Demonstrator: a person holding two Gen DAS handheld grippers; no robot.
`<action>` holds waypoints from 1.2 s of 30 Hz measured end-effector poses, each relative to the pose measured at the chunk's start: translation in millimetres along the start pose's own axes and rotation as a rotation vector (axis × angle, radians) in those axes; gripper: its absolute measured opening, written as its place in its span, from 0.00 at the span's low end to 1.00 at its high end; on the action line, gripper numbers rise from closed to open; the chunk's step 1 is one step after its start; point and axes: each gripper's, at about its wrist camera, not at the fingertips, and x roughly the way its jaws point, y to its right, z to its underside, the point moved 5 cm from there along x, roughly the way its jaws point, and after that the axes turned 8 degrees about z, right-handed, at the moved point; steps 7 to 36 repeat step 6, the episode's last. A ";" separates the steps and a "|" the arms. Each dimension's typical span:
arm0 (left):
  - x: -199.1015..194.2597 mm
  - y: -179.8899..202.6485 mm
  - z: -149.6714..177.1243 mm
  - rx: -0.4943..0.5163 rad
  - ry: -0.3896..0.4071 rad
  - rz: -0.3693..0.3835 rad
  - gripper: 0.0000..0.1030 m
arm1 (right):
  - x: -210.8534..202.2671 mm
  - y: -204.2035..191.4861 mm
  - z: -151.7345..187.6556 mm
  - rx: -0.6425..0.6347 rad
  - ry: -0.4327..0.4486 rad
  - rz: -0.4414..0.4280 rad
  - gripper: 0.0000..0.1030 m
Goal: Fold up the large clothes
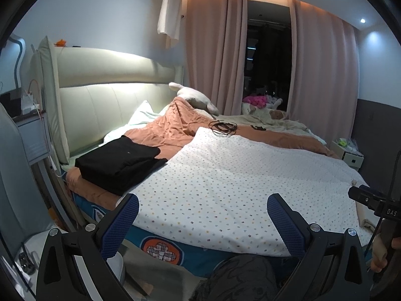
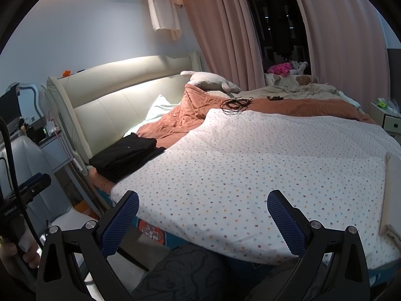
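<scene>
- left gripper (image 1: 203, 208) fingers spread wide, empty, above near edge of dotted white sheet (image 1: 238, 173)
- right gripper (image 2: 203, 207) same: wide, empty, over sheet on bed
- folded black clothes (image 1: 120, 161) stacked at sheet's left, by headboard (image 1: 107, 95)
- right view only: sheet's folded-back right edge (image 2: 392, 188)
- black cords (image 2: 235, 104) at sheet's far edge
</scene>
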 end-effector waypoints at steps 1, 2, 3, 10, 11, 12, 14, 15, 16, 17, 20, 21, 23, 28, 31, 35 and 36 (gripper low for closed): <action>0.0 0.0 -0.1 -0.001 0.000 -0.001 1.00 | -0.2 0.7 0.4 0.002 0.000 0.000 0.99; -0.2 -0.4 -0.1 -0.002 0.001 -0.001 0.99 | -0.5 1.2 0.8 0.004 0.000 0.001 0.99; -0.5 -0.6 0.1 -0.002 0.002 -0.002 0.99 | -1.0 1.7 0.7 0.005 0.000 0.002 0.99; -1.8 0.2 0.3 0.000 0.006 -0.006 0.99 | -1.2 1.4 -0.3 0.004 0.002 0.004 0.99; -1.8 0.2 0.3 0.000 0.006 -0.006 0.99 | -1.2 1.4 -0.3 0.004 0.002 0.004 0.99; -1.8 0.2 0.3 0.000 0.006 -0.006 0.99 | -1.2 1.4 -0.3 0.004 0.002 0.004 0.99; -1.8 0.2 0.3 0.000 0.006 -0.006 0.99 | -1.2 1.4 -0.3 0.004 0.002 0.004 0.99; -1.8 0.2 0.3 0.000 0.006 -0.006 0.99 | -1.2 1.4 -0.3 0.004 0.002 0.004 0.99; -1.8 0.2 0.3 0.000 0.006 -0.006 0.99 | -1.2 1.4 -0.3 0.004 0.002 0.004 0.99; -1.8 0.2 0.3 0.000 0.006 -0.006 0.99 | -1.2 1.4 -0.3 0.004 0.002 0.004 0.99; -1.8 0.2 0.3 0.000 0.006 -0.006 0.99 | -1.2 1.4 -0.3 0.004 0.002 0.004 0.99; -1.8 0.2 0.3 0.000 0.006 -0.006 0.99 | -1.2 1.4 -0.3 0.004 0.002 0.004 0.99; -1.8 0.2 0.3 0.000 0.006 -0.006 0.99 | -1.2 1.4 -0.3 0.004 0.002 0.004 0.99; -1.8 0.2 0.3 0.000 0.006 -0.006 0.99 | -1.2 1.4 -0.3 0.004 0.002 0.004 0.99; -1.8 0.2 0.3 0.000 0.006 -0.006 0.99 | -1.2 1.4 -0.3 0.004 0.002 0.004 0.99; -1.8 0.2 0.3 0.000 0.006 -0.006 0.99 | -1.2 1.4 -0.3 0.004 0.002 0.004 0.99; -1.8 0.2 0.3 0.000 0.006 -0.006 0.99 | -1.2 1.4 -0.3 0.004 0.002 0.004 0.99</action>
